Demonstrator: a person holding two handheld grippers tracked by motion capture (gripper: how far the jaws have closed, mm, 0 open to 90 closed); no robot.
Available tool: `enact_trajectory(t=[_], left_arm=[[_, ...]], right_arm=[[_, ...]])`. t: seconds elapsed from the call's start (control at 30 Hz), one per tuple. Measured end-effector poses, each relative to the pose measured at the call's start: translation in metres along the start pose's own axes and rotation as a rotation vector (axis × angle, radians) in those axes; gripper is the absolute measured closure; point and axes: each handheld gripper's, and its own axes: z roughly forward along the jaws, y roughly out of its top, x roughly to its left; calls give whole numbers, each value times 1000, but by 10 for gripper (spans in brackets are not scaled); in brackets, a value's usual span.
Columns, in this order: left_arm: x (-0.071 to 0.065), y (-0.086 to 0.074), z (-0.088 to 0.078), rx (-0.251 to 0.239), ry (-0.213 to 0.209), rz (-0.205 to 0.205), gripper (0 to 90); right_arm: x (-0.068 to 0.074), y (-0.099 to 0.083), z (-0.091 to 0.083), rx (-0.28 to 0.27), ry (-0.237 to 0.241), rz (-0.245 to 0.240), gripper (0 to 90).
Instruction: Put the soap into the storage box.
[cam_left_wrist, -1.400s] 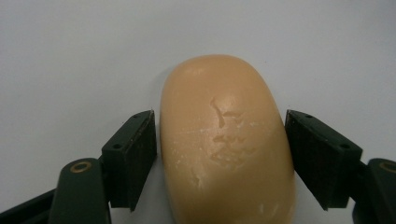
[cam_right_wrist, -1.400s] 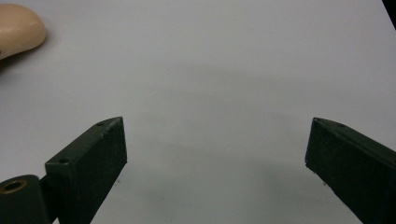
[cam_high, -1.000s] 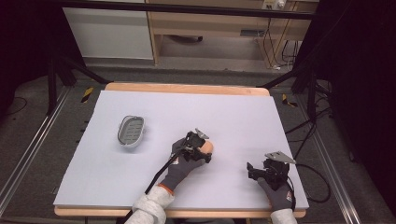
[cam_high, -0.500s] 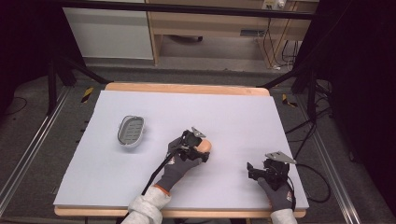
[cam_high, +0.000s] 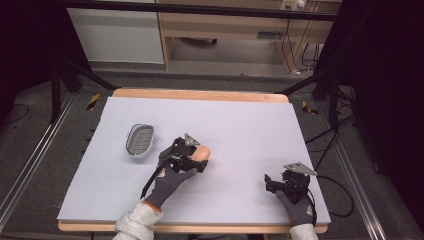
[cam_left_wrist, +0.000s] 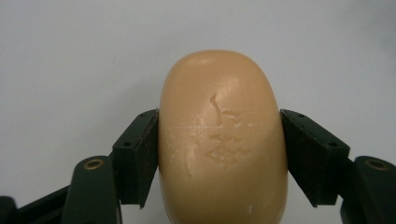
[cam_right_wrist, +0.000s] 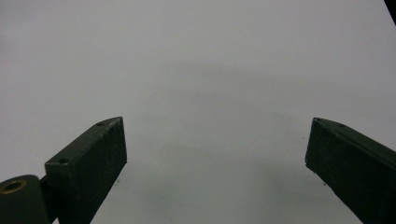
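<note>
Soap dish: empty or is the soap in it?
Empty. The soap dish sits bare on the table, and the soap is outside it, clamped between the left gripper's jaws beside the dish.

Your pale grey table (cam_high: 240, 125) with its wooden edge stands on a dark floor, wooden cabinets (cam_high: 225, 22) behind it, black cables (cam_high: 330, 145) trailing at your right, metal rails (cam_high: 30, 165) flanking both sides

Tan soap bar (cam_left_wrist: 222, 140) between tool (cam_left_wrist: 219, 154) jaws.
</note>
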Motion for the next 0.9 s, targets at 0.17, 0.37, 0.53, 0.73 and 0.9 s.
enact_trajectory(t=[0.17,0.37,0.53,0.73,0.9], left_arm=[[13,-9,-13,-7,14,-17,311],[23,-13,-27,-19,26,-34,311],[33,-18,-41,-39,38,-44,312],[46,-25,-52,-52,55,-65,312],[60,-27,-55,-52,79,-93,313]], right_arm=[[0,0,0,0,-1,1,56],[0,0,-1,-3,-1,3,55],[2,0,0,2,2,-1,56],[2,0,0,0,2,-11,56],[4,1,-1,-1,4,-24,56]])
